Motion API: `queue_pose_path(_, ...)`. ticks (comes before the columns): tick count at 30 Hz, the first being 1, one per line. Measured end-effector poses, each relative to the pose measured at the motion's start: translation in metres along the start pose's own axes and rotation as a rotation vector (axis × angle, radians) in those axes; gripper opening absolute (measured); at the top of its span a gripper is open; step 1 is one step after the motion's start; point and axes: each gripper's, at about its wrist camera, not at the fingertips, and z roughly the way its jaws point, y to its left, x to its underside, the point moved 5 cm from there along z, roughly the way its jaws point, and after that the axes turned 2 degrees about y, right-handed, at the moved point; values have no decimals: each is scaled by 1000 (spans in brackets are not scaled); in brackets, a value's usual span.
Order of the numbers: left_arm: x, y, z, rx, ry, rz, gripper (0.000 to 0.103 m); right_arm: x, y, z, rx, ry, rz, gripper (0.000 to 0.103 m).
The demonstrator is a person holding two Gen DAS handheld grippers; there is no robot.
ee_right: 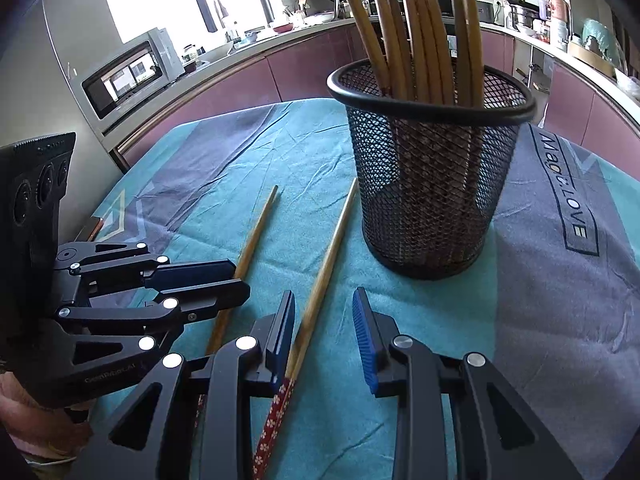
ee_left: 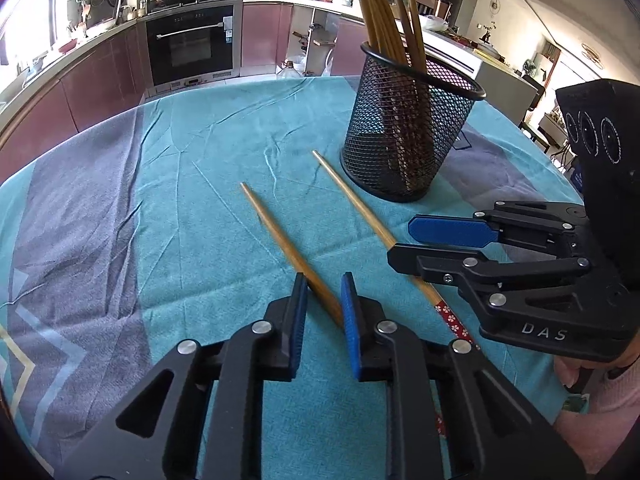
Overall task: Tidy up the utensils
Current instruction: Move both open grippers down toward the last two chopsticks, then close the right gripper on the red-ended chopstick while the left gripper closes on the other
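Left claw [ee_left: 324, 300] narrowed around a chopstick [ee_left: 280, 236], contact uncertain; right claw [ee_right: 324, 332] gapes over the other chopstick [ee_right: 320, 280]; light, stiff, slippery; grip mid-shaft.

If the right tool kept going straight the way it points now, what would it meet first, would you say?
Most likely the tablecloth beside the chopstick between its fingers; the mesh holder stands further on, slightly right, though depth is hard to judge.

- tablecloth [ee_left: 200, 168] showing teal with grey-purple bands, pale zigzag lines
- mesh holder [ee_left: 404, 132] showing black
- loose chopsticks [ee_left: 280, 232] showing tan wood; one end [ee_right: 276, 424] showing red with white flowers
- gripper pads [ee_left: 352, 320] showing blue, frames black
- cabinets [ee_left: 100, 76] showing mauve
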Motion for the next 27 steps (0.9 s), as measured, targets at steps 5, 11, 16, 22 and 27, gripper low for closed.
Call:
queue_pose_path(5,-4,3,3,3,-3,-12,13,-9,5,8,24,0,-25,29)
queue_pose_path(11,-8,6,8,-6,0,-21,12,-15,11,16,50,1,-52,29)
queue_pose_path(16,-12,5,12,-15,0,-24,12,-19,12,20,60,-2,-53,26)
queue_pose_path(22,-17,4,17,-22,-2,-24,12,-21,10,23,62,-8,-30,16)
queue_pose_path(27,-19,1,19,-29,-6,-23,11,-21,7,23,60,-10,-14,10)
